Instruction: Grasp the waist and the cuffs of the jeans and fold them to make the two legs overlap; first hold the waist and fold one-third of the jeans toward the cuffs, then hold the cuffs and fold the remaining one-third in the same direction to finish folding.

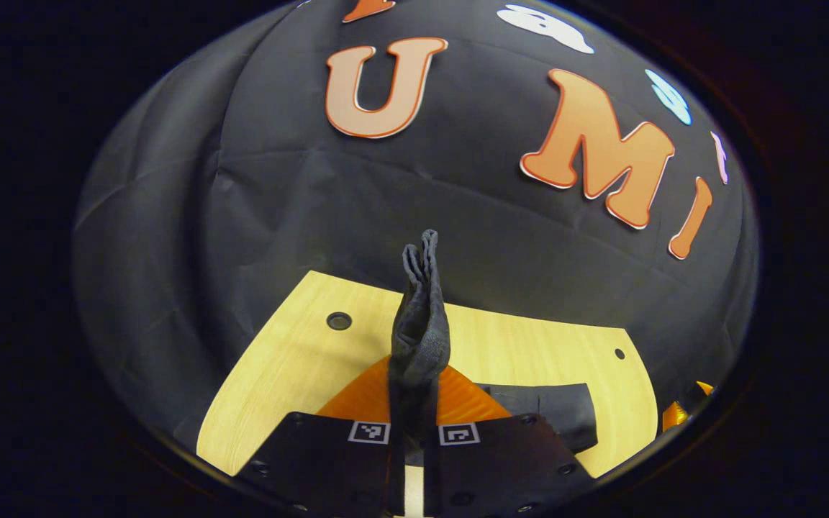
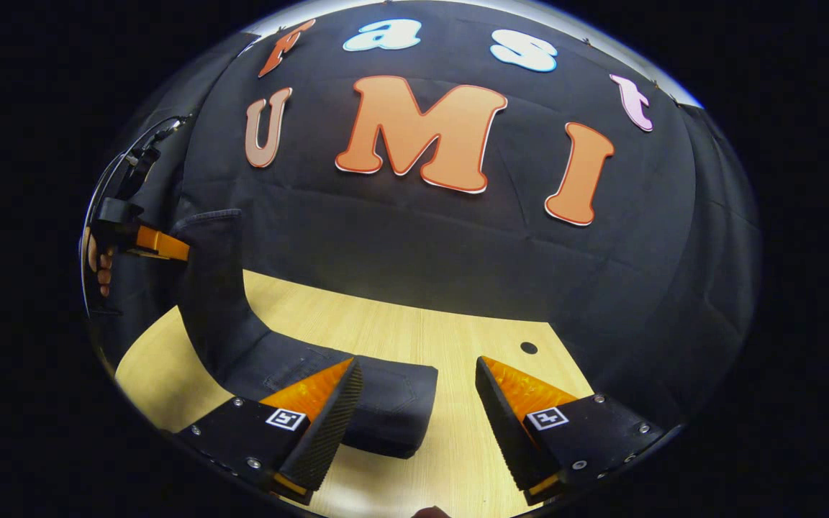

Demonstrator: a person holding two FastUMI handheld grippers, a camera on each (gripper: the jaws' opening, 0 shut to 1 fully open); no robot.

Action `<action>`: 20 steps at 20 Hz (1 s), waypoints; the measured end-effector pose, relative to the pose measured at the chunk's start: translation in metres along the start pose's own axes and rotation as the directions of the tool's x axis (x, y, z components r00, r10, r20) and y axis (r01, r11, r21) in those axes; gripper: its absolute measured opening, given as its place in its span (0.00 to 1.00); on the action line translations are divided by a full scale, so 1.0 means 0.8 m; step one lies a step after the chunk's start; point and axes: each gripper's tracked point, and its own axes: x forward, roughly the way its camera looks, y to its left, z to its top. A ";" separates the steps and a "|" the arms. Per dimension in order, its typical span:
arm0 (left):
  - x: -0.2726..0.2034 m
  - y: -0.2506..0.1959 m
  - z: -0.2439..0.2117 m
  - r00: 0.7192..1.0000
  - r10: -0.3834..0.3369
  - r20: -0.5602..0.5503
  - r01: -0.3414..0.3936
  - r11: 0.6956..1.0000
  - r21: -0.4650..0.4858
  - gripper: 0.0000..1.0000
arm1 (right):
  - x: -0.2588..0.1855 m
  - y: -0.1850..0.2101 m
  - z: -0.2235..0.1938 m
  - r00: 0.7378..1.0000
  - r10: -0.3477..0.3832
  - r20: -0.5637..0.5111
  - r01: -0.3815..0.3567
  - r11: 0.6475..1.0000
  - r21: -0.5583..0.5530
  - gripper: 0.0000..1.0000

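Note:
Dark jeans [image 2: 378,392] lie folded on the wooden table [image 2: 422,324], their rounded fold end between my right gripper's fingers. From there a strip of the jeans rises to the upper left, to my left gripper [image 2: 159,246], which holds it lifted. In the left gripper view my left gripper [image 1: 414,381] is shut on a bunched end of the jeans [image 1: 420,316], which sticks up past the fingertips. My right gripper [image 2: 418,392] stands open just above the table, one finger [image 2: 328,410] over the folded denim, the other over bare wood.
A person's hand [image 2: 98,266] holds the left gripper at the far left. The table has a small round hole [image 2: 528,347] near its back right edge. The black cloth wall stands close behind the table. Bare wood lies right of the jeans.

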 end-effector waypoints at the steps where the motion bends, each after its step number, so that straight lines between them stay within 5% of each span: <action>1: 0.005 -0.024 -0.001 1.000 -0.003 -0.001 0.003 1.000 0.007 0.10 | 0.002 -0.008 -0.001 1.000 -0.002 0.004 0.002 1.000 0.004 0.96; 20: 0.025 -0.264 -0.034 0.997 -0.063 -0.043 0.068 0.990 0.124 0.11 | 0.025 -0.129 -0.050 0.999 0.039 -0.018 -0.038 0.999 0.026 0.96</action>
